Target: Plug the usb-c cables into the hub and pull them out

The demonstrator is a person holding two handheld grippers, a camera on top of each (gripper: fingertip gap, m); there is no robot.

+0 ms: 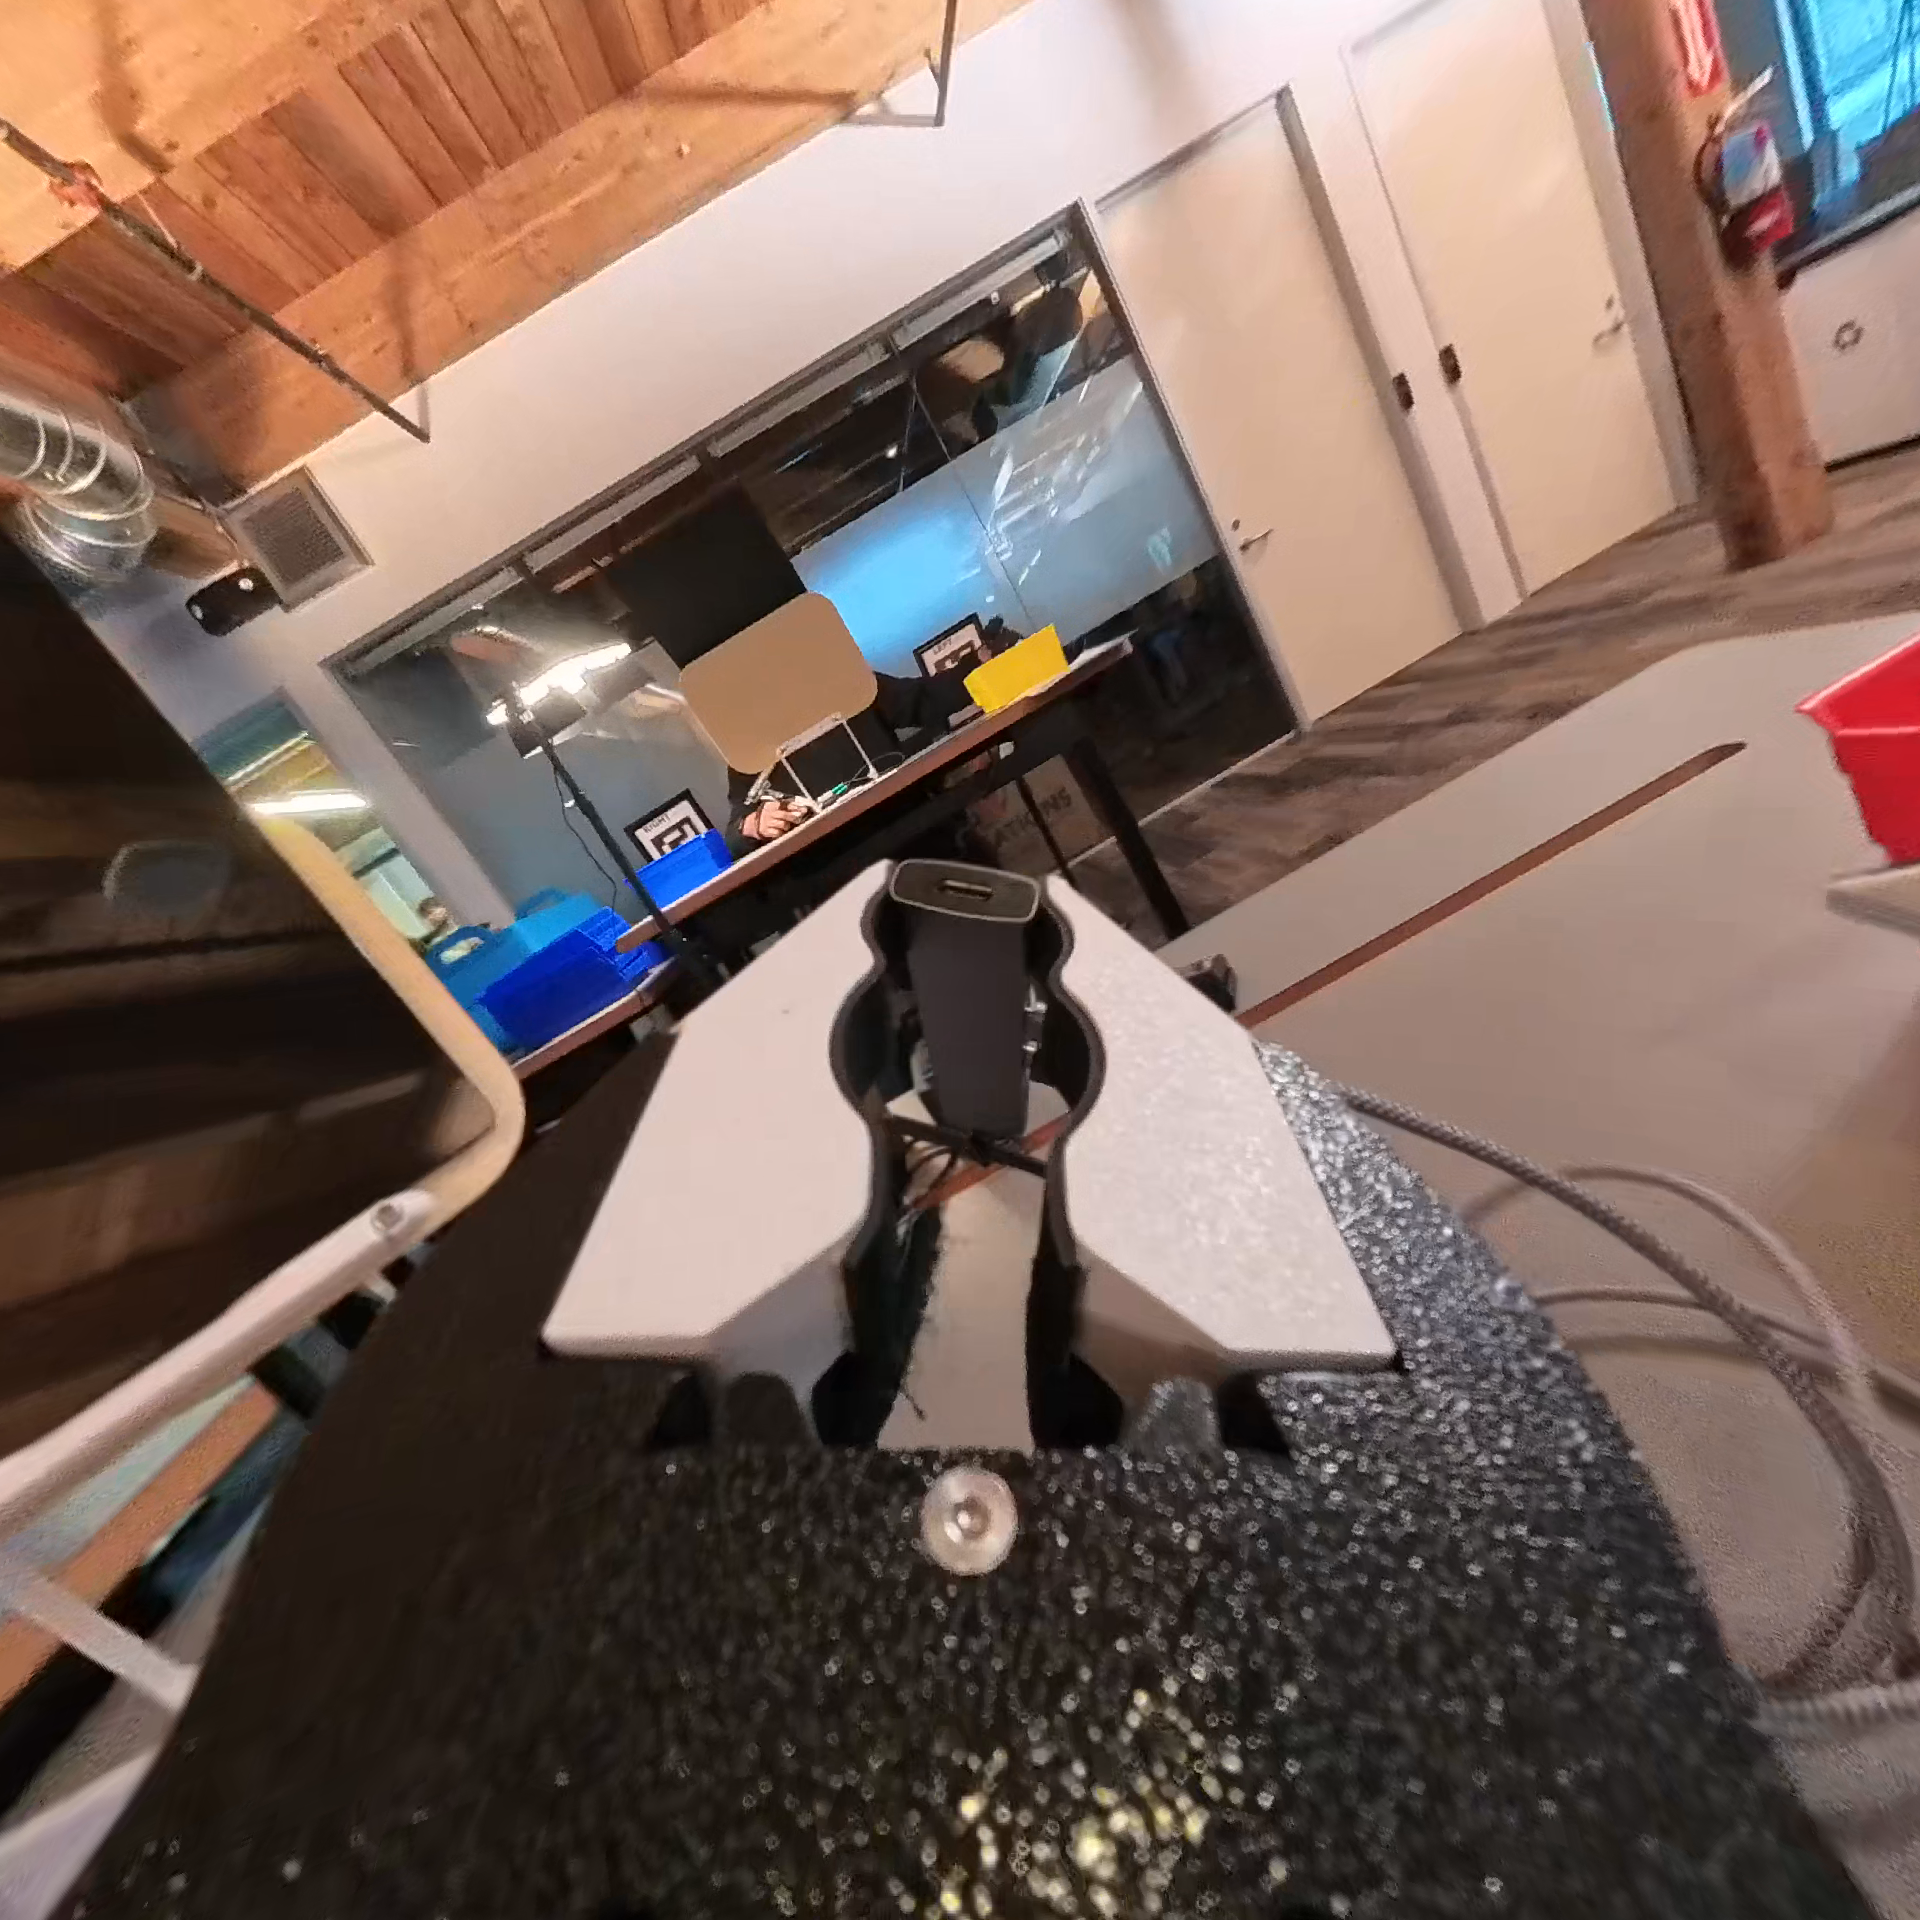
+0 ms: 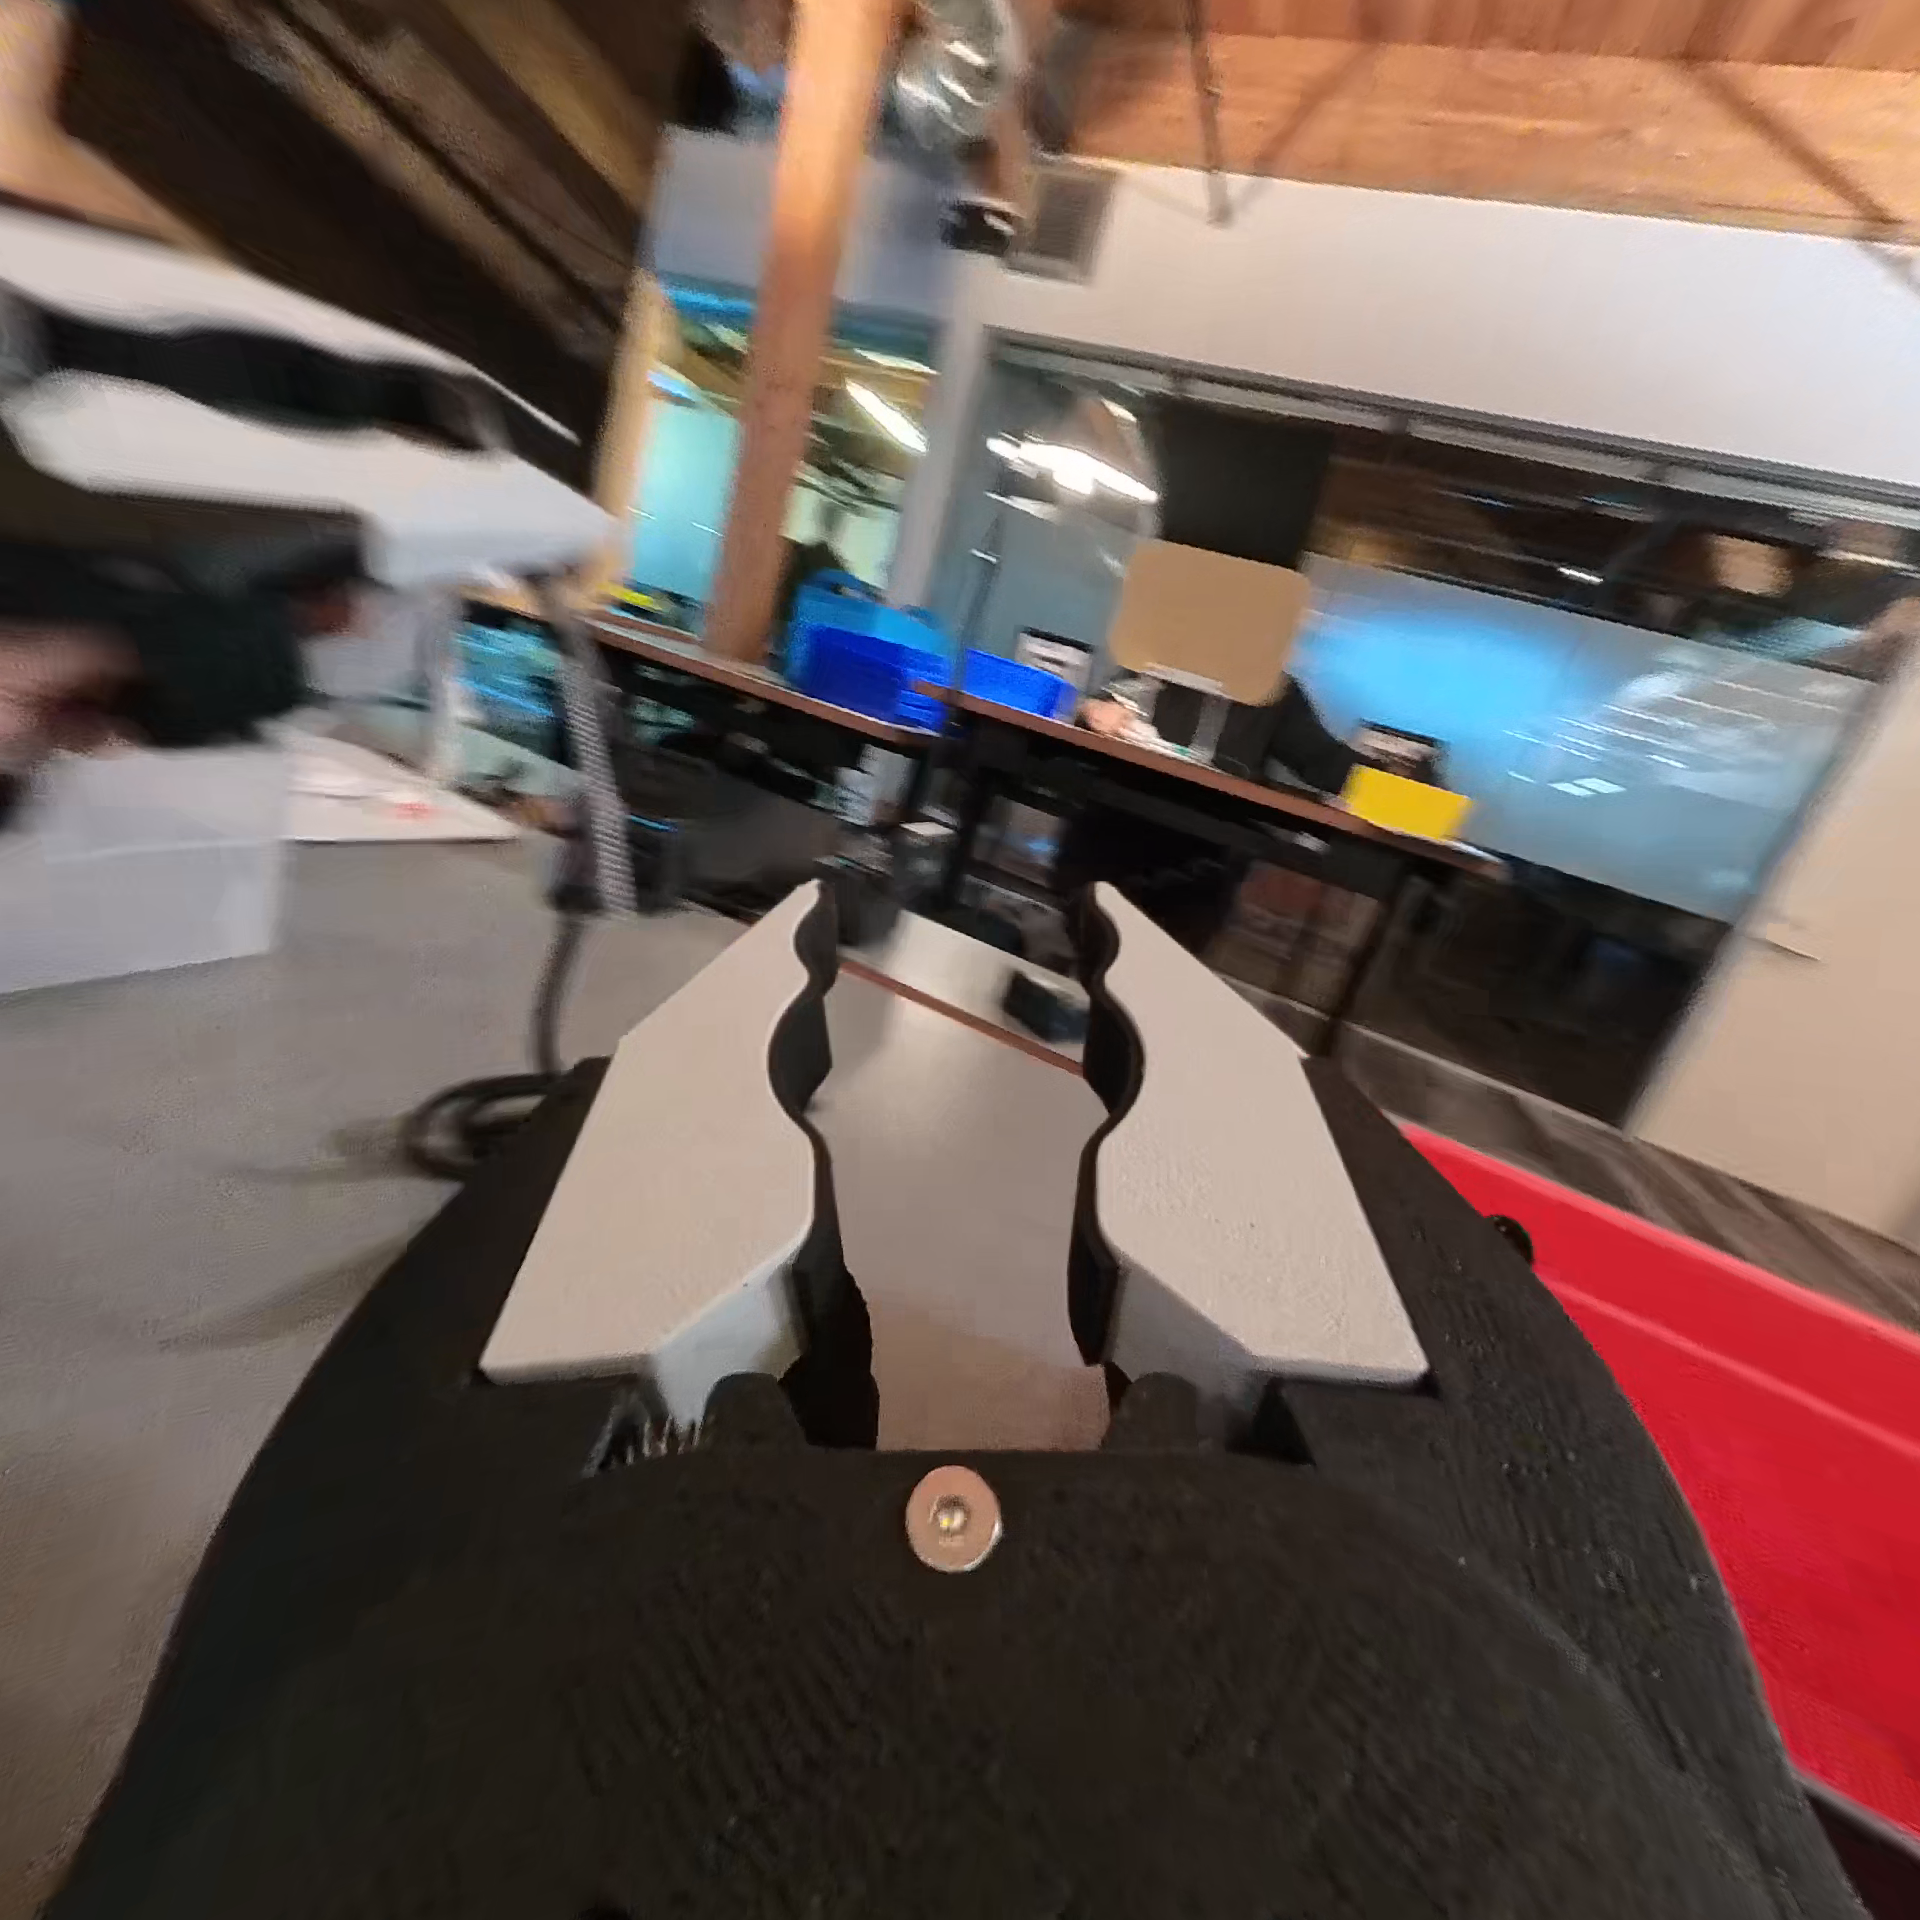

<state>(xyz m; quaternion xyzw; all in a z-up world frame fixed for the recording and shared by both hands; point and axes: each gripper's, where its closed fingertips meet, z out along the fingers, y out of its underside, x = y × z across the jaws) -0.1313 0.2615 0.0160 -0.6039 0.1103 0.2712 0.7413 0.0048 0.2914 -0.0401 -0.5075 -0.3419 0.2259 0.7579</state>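
My left gripper [image 1: 964, 914] is shut on the dark grey hub [image 1: 971, 1023], a slim bar held above the table with one end and its empty port facing away from me. Grey braided cables [image 1: 1704, 1299] lie loose on the grey table [image 1: 1507, 1049] to the right of the left gripper. My right gripper [image 2: 956, 925] is open and empty, held above the table. A black cable [image 2: 488, 1117] lies coiled on the table left of the right gripper. The right wrist view is blurred by motion.
A red bin [image 1: 1870, 764] stands at the table's right; it also shows in the right wrist view [image 2: 1714, 1382]. A dark screen in a white frame [image 1: 208, 987] stands close on the left. A small black box [image 2: 1044, 1003] lies near the table's far edge. A person sits at a far table [image 1: 883, 790].
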